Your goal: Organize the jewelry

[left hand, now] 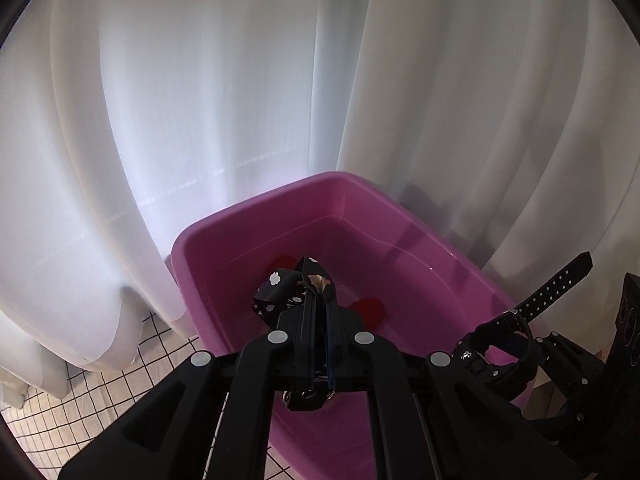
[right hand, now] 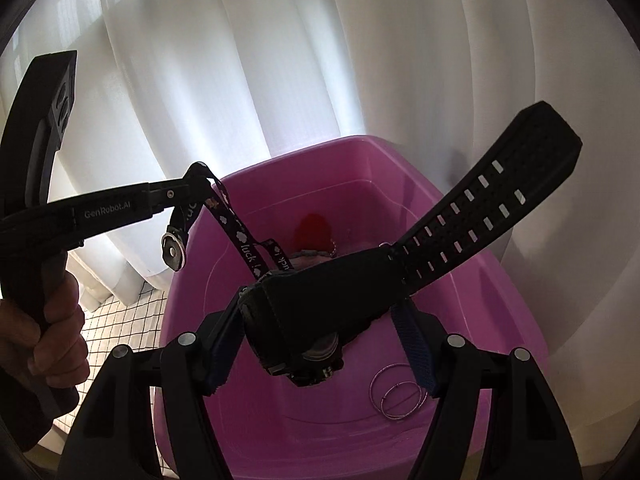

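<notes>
**White curtains behind a pink tub, both grippers loaded above it**

White curtains [left hand: 240,80] fill the background; a checked white cloth [left hand: 100,392] covers the surface below them; on it stands a pink plastic tub [left hand: 460,264], open-topped, close against the folds.

Above the tub the left gripper [left hand: 318,300] has its jaws pinched nearly together on a black printed strap [left hand: 280,288]; the strap loops out past the fingertips, and in the right wrist view its metal snap [right hand: 174,250] dangles outside the tub's near-left wall; a hand [right hand: 52,332] grips that gripper's handle.

The right gripper [right hand: 316,320] stands fairly wide, clamped across a black wristwatch [right hand: 320,304]; its blue pads press the case from both sides; the perforated band [right hand: 480,216] sticks up to the right over the tub.

Inside the tub lie two thin silver hoops [right hand: 396,392] near the right wall, overlapping, and something red [right hand: 314,228] toward the far end, too blurred to identify.
</notes>
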The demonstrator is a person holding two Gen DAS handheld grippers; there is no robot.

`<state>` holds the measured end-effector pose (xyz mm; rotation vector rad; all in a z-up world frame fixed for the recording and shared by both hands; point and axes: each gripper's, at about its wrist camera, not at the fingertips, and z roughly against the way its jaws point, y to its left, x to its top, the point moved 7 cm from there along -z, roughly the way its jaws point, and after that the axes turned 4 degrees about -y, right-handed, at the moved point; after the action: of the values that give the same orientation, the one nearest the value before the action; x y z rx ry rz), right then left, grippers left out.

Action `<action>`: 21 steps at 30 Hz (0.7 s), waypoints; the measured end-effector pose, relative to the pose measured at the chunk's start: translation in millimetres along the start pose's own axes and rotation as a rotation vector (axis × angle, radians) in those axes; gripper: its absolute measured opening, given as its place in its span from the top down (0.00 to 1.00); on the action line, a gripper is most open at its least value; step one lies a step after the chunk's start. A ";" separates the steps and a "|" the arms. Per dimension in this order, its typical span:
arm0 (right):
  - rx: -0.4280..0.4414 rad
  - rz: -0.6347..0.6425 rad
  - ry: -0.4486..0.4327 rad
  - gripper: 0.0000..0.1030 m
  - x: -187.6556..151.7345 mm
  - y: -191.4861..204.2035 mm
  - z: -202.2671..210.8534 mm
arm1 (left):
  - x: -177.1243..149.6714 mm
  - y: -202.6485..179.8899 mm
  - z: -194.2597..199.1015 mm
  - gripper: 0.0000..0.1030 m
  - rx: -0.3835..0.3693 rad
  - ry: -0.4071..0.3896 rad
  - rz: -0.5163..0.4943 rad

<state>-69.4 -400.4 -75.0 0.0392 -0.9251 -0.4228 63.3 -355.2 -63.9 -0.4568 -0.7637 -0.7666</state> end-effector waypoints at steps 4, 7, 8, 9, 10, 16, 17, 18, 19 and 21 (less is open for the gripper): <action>-0.008 0.013 0.037 0.34 -4.3 1.4 -12.7 | -15.8 10.7 -27.2 0.92 0.031 0.079 -0.005; -0.019 0.017 0.064 0.33 -5.1 0.4 -15.0 | -28.9 20.2 -31.4 0.84 0.055 0.104 0.002; -0.018 0.015 0.066 0.33 -4.2 1.2 -18.6 | -32.6 22.2 -34.3 0.80 0.061 0.108 0.003; -0.023 0.012 0.066 0.33 -4.2 -1.5 -24.4 | -33.7 24.7 -37.4 0.71 0.071 0.108 0.003; -0.028 0.015 0.058 0.33 -2.9 -1.6 -23.3 | -33.8 28.3 -36.1 0.57 0.084 0.105 0.000; -0.036 0.028 0.013 0.32 1.3 0.4 -14.5 | -29.7 38.2 -24.0 0.17 0.130 0.052 0.017; -0.031 0.021 0.004 0.32 1.5 0.1 -14.6 | -29.9 39.4 -23.0 0.15 0.143 0.053 0.015; -0.029 0.015 -0.001 0.32 3.1 -2.1 -11.3 | -28.4 39.5 -19.4 0.11 0.158 0.051 0.011; -0.029 0.013 -0.002 0.32 4.2 -1.2 -11.0 | -28.1 39.8 -17.0 0.08 0.170 0.047 0.009; -0.026 0.014 -0.007 0.32 8.0 -1.2 -7.2 | -28.1 40.2 -11.3 0.06 0.181 0.042 0.010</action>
<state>-60.0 -405.5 -73.5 0.0075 -0.9259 -0.4220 85.3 -323.7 -96.4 -0.2807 -0.7833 -0.6888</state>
